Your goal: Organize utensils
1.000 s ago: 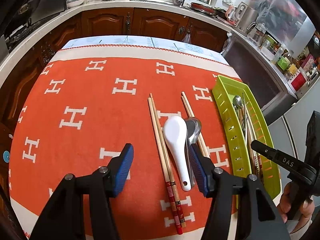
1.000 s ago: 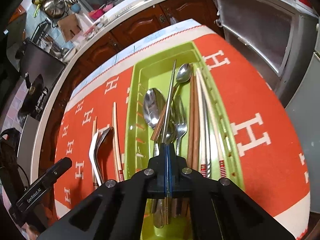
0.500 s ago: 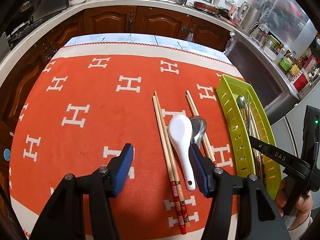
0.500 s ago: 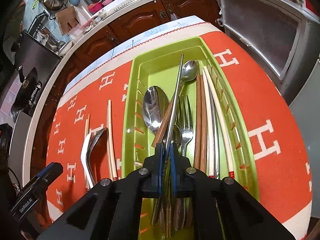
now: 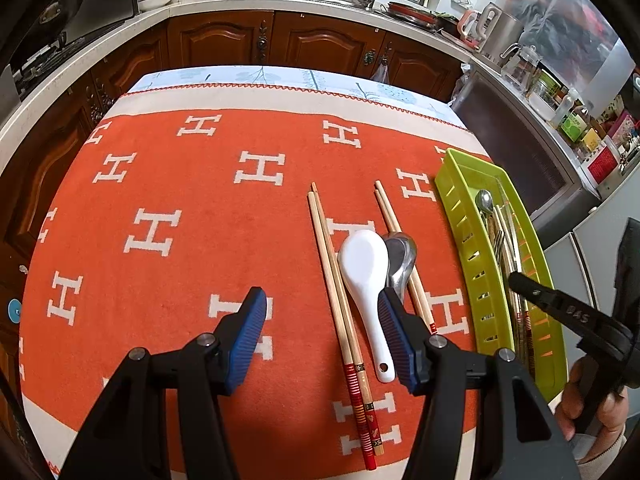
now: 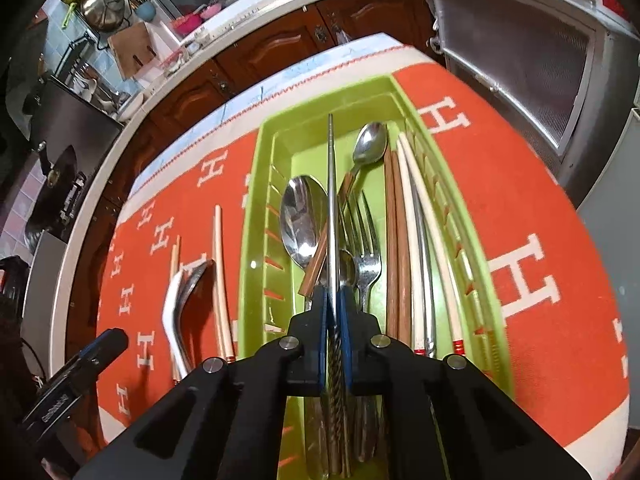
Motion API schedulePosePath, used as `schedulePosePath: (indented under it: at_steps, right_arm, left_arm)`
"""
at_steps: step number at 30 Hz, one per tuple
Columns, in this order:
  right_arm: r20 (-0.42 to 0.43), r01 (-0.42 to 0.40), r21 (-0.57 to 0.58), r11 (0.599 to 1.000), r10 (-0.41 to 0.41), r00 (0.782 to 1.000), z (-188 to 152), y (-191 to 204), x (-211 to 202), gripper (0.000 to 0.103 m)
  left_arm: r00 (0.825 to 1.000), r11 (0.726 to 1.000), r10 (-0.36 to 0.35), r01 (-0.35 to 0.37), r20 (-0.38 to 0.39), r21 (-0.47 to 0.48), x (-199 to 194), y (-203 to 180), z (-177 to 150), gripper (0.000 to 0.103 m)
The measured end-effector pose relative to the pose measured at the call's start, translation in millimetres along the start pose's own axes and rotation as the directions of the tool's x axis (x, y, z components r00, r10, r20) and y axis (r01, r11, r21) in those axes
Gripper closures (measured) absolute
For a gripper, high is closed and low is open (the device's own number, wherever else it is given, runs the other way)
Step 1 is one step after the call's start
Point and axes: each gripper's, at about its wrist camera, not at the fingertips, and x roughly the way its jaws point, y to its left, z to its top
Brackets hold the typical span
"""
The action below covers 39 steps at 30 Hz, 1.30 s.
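My right gripper [image 6: 331, 300] is over the green tray [image 6: 252, 240], and its jaws are closing on a thin metal chopstick [image 6: 330, 200] with a twisted handle. The blue pads press on it, and it points toward the tray's far end. Spoons, forks and several chopsticks lie in the tray below it. My left gripper [image 5: 321, 296] stands open above the orange cloth with nothing between its fingers. Just right of its gap lie a wooden chopstick pair [image 5: 336, 280], a white ceramic spoon [image 5: 366, 264], a metal spoon [image 5: 400, 256] and a second chopstick pair [image 5: 390, 216].
The orange cloth [image 5: 200, 208] with white H marks covers the table. The green tray [image 5: 476, 264] sits at the table's right edge. Wooden cabinets and a crowded counter ring the far side. A hand [image 5: 584, 412] grips the right tool at lower right.
The right pads parted slightly around the metal chopstick, then came together again. The chopstick's far tip swung a little to the left. The left gripper kept still.
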Motion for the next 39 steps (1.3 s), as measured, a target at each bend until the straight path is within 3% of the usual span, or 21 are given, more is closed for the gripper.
schedulePosePath:
  at_steps: [3,9,12,14,18,25,31,39]
  right_arm:
    - [0.032,0.02,-0.003,1.0,-0.02,0.999,0.9,-1.1,-14.8,0.097]
    - [0.037,0.184,-0.091,0.979,-0.181,0.983,5.2,-6.6,-28.3,0.097]
    - [0.056,0.239,-0.127,0.963,-0.234,0.971,2.3,-5.8,-37.7,0.085]
    - [0.079,0.232,-0.122,0.965,-0.223,0.972,-0.4,-5.7,-47.0,0.074]
    - [0.093,0.175,-0.129,0.976,-0.164,0.982,-4.3,6.5,-62.0,0.074]
    - [0.063,-0.017,-0.183,0.983,0.029,0.998,-24.2,46.2,-83.8,0.073]
    - [0.04,-0.049,-0.264,0.963,0.062,0.997,-52.8,83.2,-85.8,0.073]
    - [0.026,-0.068,-0.249,0.966,0.077,0.997,-64.6,82.0,-81.2,0.073]
  left_arm:
    - [1.0,1.0,-0.001,0.001,-0.006,0.005,1.0,-0.4,-0.1,0.047]
    - [1.0,1.0,0.004,-0.004,-0.024,0.014,5.0,-2.0,-0.5,0.047]
    - [1.0,1.0,-0.002,0.002,-0.031,0.009,6.4,-0.5,-1.1,0.047]
    - [0.999,1.0,-0.002,0.002,-0.041,0.01,8.3,1.3,-2.2,0.047]
    - [0.997,1.0,-0.006,0.007,-0.083,0.012,15.8,4.5,-6.3,0.047]
    - [0.993,1.0,0.004,-0.003,-0.12,0.015,26.1,2.3,-15.1,0.047]
    - [0.993,0.998,0.055,-0.054,-0.105,0.016,31.7,-1.8,-21.7,0.047]
    - [0.989,0.991,0.123,-0.119,-0.079,0.063,32.7,-10.5,-27.5,0.047]
